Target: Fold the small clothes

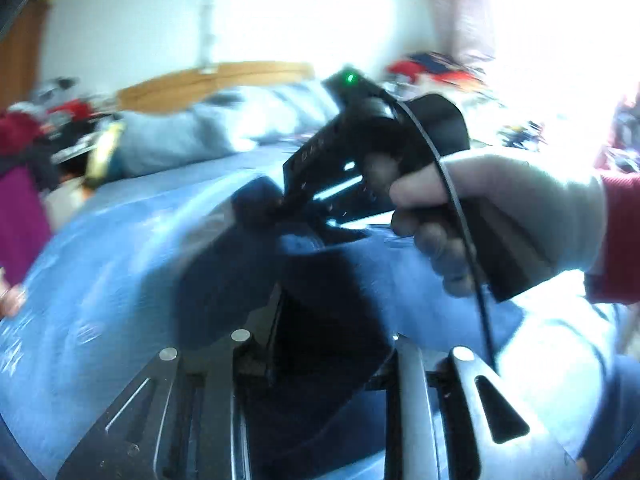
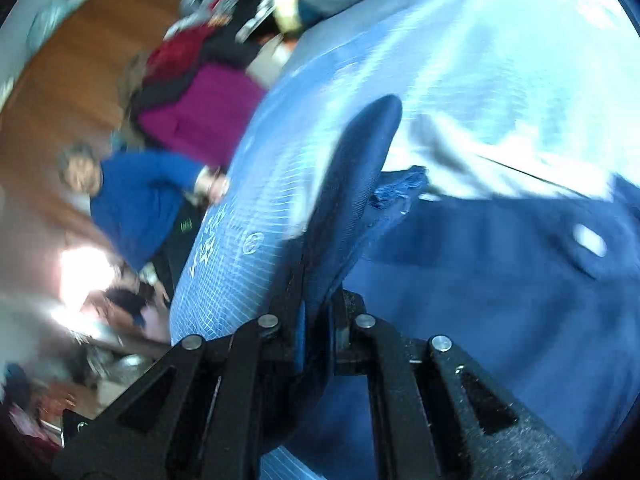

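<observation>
Folding looks midway: both grippers, left gripper [image 1: 320,344] and right gripper [image 2: 316,320], pinch the navy garment [image 2: 500,280], unflattened.

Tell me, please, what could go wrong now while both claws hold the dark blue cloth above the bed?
1. The right claw pinches only a narrow edge of the dark blue cloth; it could slip out.
2. The black cable hangs near the left claw and may snag.
3. Both views are blurred, so the fold may land crooked on the blue mat.
</observation>
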### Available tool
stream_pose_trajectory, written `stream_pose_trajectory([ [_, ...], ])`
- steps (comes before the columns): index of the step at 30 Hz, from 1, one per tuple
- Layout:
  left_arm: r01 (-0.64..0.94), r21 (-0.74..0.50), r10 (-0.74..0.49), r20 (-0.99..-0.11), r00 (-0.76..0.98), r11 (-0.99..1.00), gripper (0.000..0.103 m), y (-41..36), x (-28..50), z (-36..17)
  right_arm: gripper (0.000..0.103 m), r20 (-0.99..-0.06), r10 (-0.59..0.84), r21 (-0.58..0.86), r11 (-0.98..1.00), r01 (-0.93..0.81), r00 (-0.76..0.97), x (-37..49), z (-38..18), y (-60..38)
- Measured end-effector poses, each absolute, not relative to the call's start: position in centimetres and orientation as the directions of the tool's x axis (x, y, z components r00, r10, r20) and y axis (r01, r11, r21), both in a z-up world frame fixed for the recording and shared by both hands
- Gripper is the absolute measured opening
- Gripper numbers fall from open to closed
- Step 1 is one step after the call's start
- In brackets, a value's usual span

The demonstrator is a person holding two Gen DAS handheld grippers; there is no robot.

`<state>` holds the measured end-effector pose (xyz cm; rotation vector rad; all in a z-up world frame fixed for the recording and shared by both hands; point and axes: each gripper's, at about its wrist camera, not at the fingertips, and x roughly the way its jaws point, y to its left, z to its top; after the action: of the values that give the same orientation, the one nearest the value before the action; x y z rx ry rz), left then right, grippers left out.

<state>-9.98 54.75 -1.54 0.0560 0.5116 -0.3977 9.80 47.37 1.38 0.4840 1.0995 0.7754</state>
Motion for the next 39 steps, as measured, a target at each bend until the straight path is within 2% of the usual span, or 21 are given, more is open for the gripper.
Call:
stream_pose_trajectory([
  [5,0.507,-0.033,-0.439,-0.551,0.709,0.861,0.027,45.6,-8.5,-2.3,0.007,-0.552,0.783,0.749,0.616,-0.243,0.286,9.7,-0.6,38.9],
  [12,0.57,-0.079,-0.496,-0.6,0.628,0.818,0.027,39.5,-5.9,-3.2,0.007,-0.496,0.802,0.797,0.573,-0.19,0.334,9.8,-1.6,31.2],
  [16,0.601,-0.066,-0.502,-0.627,0.596,0.796,0.027,36.0,-5.7,-4.5,0.007,-0.517,0.795,0.801,0.579,-0.148,0.317,10.3,-3.8,29.0],
  [18,0.599,-0.075,-0.484,-0.672,0.56,0.797,0.028,34.7,-4.9,-6.4,0.007,-0.531,0.8,0.809,0.576,-0.112,0.281,11.0,-5.7,28.4],
  [21,0.588,-0.082,-0.462,-0.707,0.535,0.805,0.029,33.7,-4.1,-7.7,0.006,-0.509,0.816,0.824,0.554,-0.121,0.273,11.2,-6.4,28.1],
  [25,0.614,-0.083,-0.475,-0.718,0.509,0.785,0.045,33.3,-4.0,-7.7,0.006,-0.476,0.838,0.849,0.517,-0.109,0.265,11.0,-6.9,27.2],
  [28,0.659,-0.083,-0.499,-0.725,0.475,0.748,0.048,33.7,-5.8,-6.6,0.016,-0.494,0.832,0.844,0.529,-0.093,0.251,9.2,-6.4,26.4],
  [30,0.683,-0.105,-0.531,-0.717,0.451,0.723,0.05,35.0,-7.6,-6.0,0.029,-0.512,0.821,0.829,0.549,-0.106,0.251,7.6,-5.4,25.9],
  [34,0.645,-0.147,-0.546,-0.689,0.477,0.75,0.05,39.8,-11.4,-3.8,0.037,-0.516,0.811,0.808,0.568,-0.158,0.275,3.3,-2.3,25.1],
  [37,0.558,-0.142,-0.491,-0.679,0.546,0.818,0.051,44.4,-13.3,-3.2,0.042,-0.547,0.77,0.747,0.626,-0.222,0.329,-0.1,0.5,25.7],
  [39,0.473,-0.121,-0.42,-0.679,0.602,0.873,0.05,47.6,-14.3,-3.3,0.052,-0.528,0.779,0.734,0.619,-0.279,0.338,-2.0,1.9,26.8],
])
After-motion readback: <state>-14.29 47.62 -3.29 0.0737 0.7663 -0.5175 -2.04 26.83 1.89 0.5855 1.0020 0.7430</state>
